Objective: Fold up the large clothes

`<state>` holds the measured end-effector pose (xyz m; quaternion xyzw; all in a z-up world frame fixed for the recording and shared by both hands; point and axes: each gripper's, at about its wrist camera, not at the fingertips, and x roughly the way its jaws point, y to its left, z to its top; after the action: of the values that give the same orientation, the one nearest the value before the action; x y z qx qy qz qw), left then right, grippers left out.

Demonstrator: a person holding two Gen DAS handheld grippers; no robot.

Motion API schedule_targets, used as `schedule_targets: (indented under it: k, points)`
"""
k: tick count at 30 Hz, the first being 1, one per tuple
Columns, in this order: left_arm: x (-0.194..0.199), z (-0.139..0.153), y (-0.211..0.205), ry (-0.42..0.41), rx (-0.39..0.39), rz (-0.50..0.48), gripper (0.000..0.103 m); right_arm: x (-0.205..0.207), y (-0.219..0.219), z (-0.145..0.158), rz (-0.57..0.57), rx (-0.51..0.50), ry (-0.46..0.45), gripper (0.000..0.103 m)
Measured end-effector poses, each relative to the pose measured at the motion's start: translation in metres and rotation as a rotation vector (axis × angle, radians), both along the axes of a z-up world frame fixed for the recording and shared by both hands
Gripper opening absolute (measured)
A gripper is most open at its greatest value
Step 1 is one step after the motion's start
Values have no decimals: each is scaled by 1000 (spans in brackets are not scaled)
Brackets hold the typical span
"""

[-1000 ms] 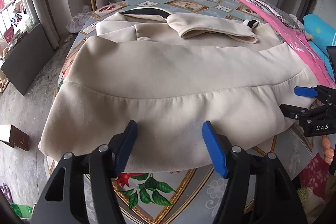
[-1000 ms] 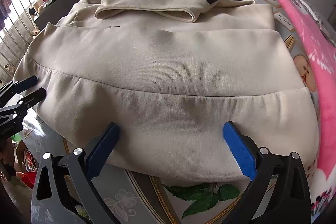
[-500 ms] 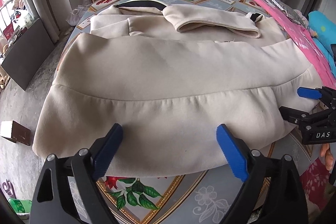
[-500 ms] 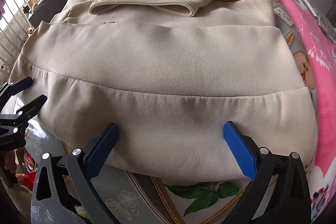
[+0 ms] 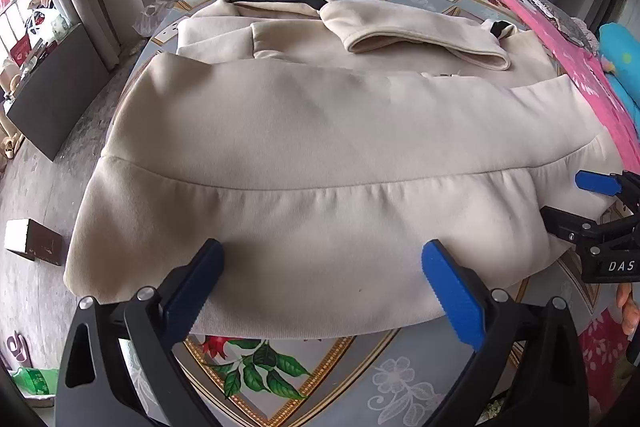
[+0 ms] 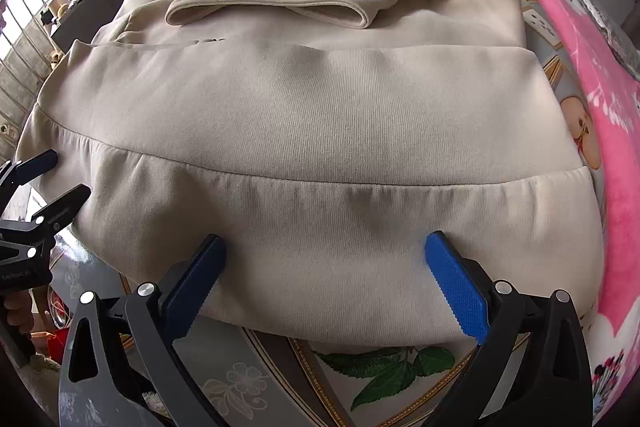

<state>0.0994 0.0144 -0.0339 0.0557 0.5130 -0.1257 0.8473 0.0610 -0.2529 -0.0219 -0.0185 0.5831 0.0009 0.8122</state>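
Cream sweatshirt lies folded on patterned table, hem band at near edge. Left gripper jaws just opened wide, nothing clamped. Right gripper jaws apart over hem; pad contact with cloth unclear, probably none

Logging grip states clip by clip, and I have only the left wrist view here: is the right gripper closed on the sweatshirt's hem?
Observer: No. The right wrist view shows the right gripper wide open. The hem band of the cream sweatshirt lies between its fingers, and they are not clamped on it.
Operator: Does the sweatshirt's side lie against the pink blanket?
Observer: Not along the body. A strip of tablecloth shows between it and the pink blanket. At the hem corner I cannot tell.
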Motion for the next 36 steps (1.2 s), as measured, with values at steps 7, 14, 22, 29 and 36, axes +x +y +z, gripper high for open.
schedule_targets:
  k: [7,14,22,29,36]
  points:
    - [0,-1,-2,-6,14,-6,98,1,0,1,1,-1,-2,96]
    - [0,-1,-3,1,27,-1,98,-3,3,0,0,-1,-19,96]
    - [-1,-2,-2,-8,26,8,98,-9,7,1,2,-10,-35,96]
    - [0,-1,-1,-12,21,12,98,-16,10,0,1,-9,-52,96]
    - [-6,-1,4,-51,-19,11,98,-19,11,0,-2,-9,-52,96]
